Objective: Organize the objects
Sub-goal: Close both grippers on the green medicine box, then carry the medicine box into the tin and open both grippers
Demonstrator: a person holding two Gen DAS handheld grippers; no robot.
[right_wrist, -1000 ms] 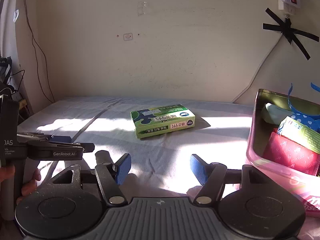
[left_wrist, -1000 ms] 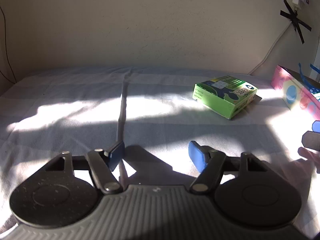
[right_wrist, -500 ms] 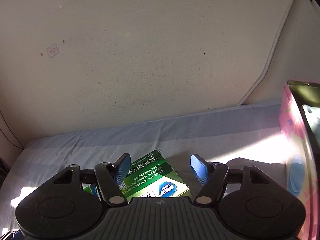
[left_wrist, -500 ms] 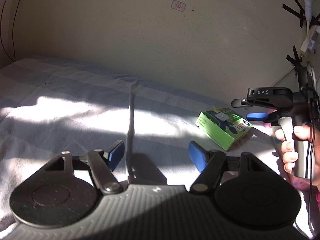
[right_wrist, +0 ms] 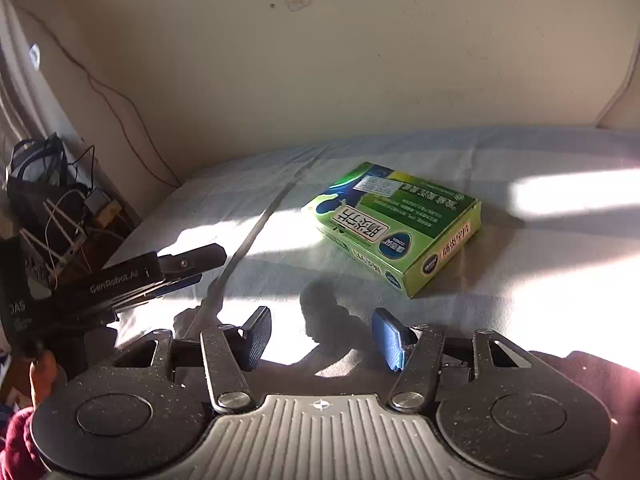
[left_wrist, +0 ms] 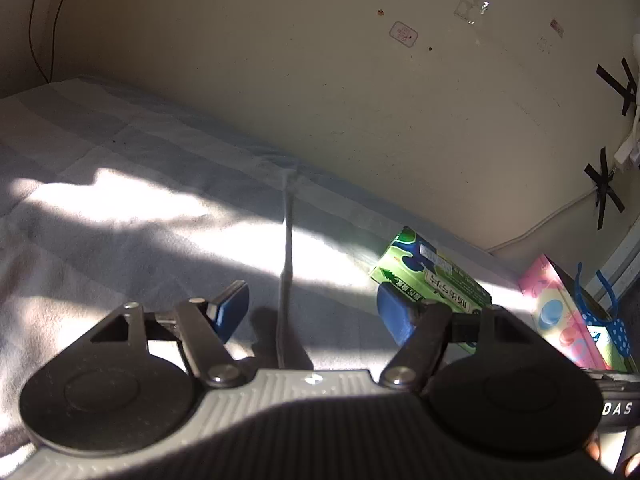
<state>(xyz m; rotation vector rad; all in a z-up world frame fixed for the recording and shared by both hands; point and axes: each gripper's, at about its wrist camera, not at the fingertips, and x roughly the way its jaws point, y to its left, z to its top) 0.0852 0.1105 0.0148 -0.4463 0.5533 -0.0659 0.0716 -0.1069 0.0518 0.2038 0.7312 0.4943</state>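
A green carton point(right_wrist: 394, 226) lies flat on the pale blue cloth point(right_wrist: 540, 280), ahead of my right gripper point(right_wrist: 320, 338), which is open and empty just short of it. The carton also shows in the left wrist view point(left_wrist: 432, 280), partly behind my right blue pad point(left_wrist: 394, 314). My left gripper point(left_wrist: 312, 312) is open and empty, hovering over the cloth to the left of the carton. A pink box point(left_wrist: 564, 312) with packets and a blue dotted ribbon inside stands at the far right.
A beige wall point(left_wrist: 320, 80) rises close behind the cloth. A white cable taped with black crosses point(left_wrist: 604, 190) runs down the wall at the right. A tangle of wires and a dark bag point(right_wrist: 48, 200) sit off the cloth's left edge.
My right gripper has pulled back and swung left, so the carton now lies ahead of it, no longer under its fingers. My left gripper has turned right, closer to the carton.
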